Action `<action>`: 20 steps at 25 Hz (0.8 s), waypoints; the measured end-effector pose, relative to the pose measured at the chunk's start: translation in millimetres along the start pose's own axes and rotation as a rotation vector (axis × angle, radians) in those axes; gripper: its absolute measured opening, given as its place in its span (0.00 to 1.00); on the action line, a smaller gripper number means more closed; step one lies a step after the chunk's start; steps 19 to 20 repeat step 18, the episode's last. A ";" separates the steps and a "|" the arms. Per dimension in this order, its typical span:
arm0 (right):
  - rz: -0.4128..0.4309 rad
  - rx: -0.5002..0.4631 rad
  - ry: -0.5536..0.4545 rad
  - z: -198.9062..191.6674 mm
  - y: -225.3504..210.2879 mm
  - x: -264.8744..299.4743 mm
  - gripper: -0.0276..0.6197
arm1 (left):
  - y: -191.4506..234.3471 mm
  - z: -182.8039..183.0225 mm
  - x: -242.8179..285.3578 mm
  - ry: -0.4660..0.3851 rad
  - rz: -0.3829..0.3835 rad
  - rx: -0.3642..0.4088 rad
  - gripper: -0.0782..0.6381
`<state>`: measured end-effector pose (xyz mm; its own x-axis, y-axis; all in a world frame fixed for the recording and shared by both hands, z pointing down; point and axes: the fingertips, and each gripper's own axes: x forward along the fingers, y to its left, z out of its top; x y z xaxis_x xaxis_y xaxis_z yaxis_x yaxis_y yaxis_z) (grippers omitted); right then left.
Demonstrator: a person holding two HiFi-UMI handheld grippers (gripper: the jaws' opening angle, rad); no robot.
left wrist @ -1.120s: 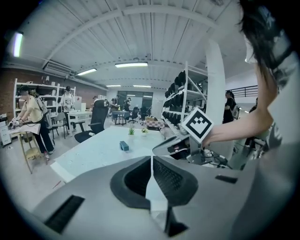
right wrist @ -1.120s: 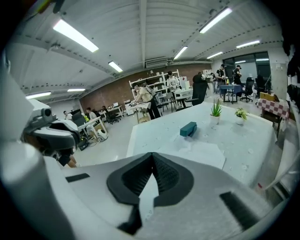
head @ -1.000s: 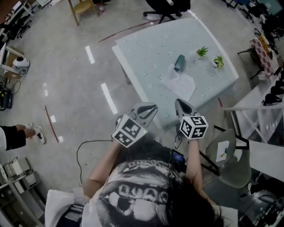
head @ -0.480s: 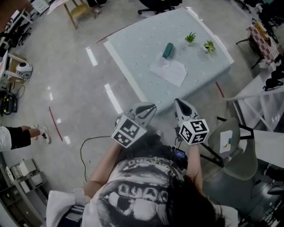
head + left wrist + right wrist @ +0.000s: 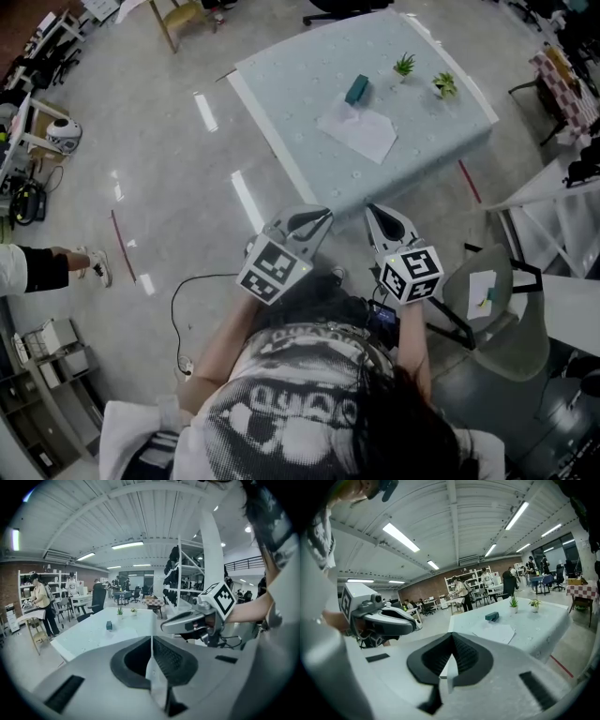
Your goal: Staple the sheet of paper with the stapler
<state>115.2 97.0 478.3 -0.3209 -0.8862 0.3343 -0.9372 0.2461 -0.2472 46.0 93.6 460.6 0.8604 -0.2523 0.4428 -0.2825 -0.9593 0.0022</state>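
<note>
Left gripper view, jaws: my left gripper (image 5: pixel 151 638) has its jaws pressed together along one seam, with nothing between them.
Right gripper view, jaws: my right gripper (image 5: pixel 451 658) is closed the same way, pad against pad and empty.
Grippers, head view: I hold both side by side in front of my body, near each other but apart, over bare floor and short of the table (image 5: pixel 309 89).
Sheet of paper: the white sheet of paper (image 5: pixel 358 133) lies flat around mid-table, well inside every edge.
Stapler: the dark teal stapler (image 5: pixel 356 89) sits just beyond the sheet's far corner. Whether the two touch I cannot tell.
Paper handling: I judge it light and limp, likely to slide on the pale cover. I would pinch a corner or edge with one gripper and lift only a little.
Stapler handling: small, rigid and hinged, clearly heavier than the paper. I would grip it across its sides, or press its top near the front, and it may skid when pushed.
Edges: the table stands turned, so its near edge runs at a slant in front of me, and my approach has to clear that edge.
Open room: the near half of the table is bare.
Plants: two small potted plants (image 5: pixel 404 66) stand far right, well apart from the sheet.
Floor: a grey chair (image 5: pixel 492 309) is close on my right and a black cable (image 5: pixel 183 305) lies on my left.
</note>
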 end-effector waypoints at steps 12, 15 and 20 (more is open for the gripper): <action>0.038 -0.050 -0.001 -0.9 13.7 -10.9 0.03 | -13.3 2.2 -7.5 -0.026 0.025 0.004 0.12; 0.037 -0.053 -0.003 -0.9 11.5 -14.5 0.03 | -15.9 2.9 -6.0 -0.030 0.027 0.004 0.12; 0.034 -0.056 -0.005 -1.6 8.7 -17.5 0.03 | -18.4 2.4 -4.2 -0.032 0.027 0.005 0.12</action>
